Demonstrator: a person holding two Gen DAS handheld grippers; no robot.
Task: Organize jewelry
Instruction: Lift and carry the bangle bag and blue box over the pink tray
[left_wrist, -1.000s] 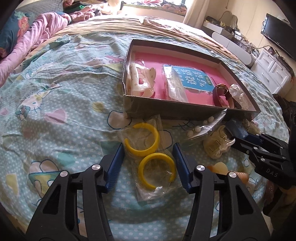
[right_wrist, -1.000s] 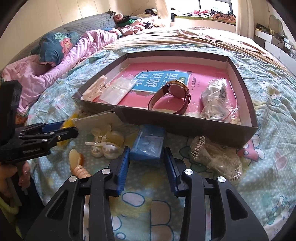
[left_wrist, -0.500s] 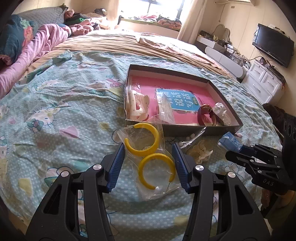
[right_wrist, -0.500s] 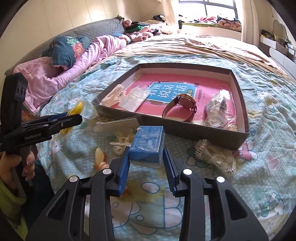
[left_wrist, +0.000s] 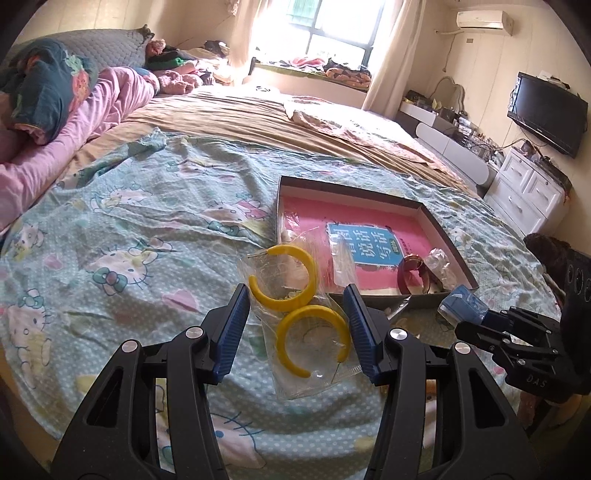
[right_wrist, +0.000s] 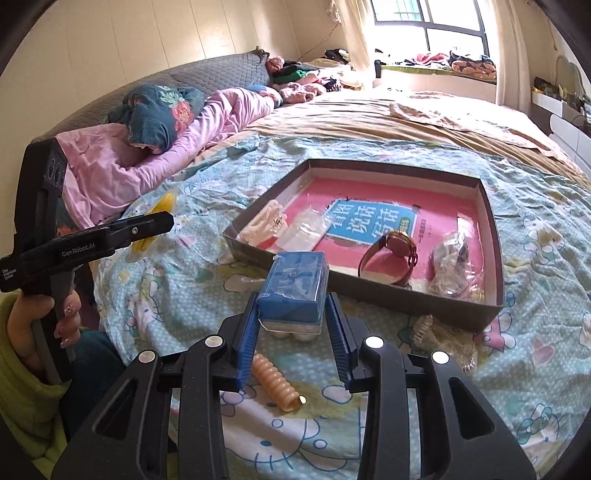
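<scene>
Seen from the left wrist, a clear bag of yellow hoop earrings (left_wrist: 301, 321) is pinched by the left gripper (left_wrist: 297, 330) above the bedspread (left_wrist: 129, 258), near the tray (left_wrist: 448, 240). From the right wrist, a blue box (right_wrist: 293, 286) is clamped by the right gripper (right_wrist: 291, 328), raised before the tray's near wall.

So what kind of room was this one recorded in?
A home bedroom, it seems. The work surface is a bed with a cartoon-print sheet, with a padded headboard and pink bedding behind, and a wall-mounted television above white drawers to one side.
</scene>
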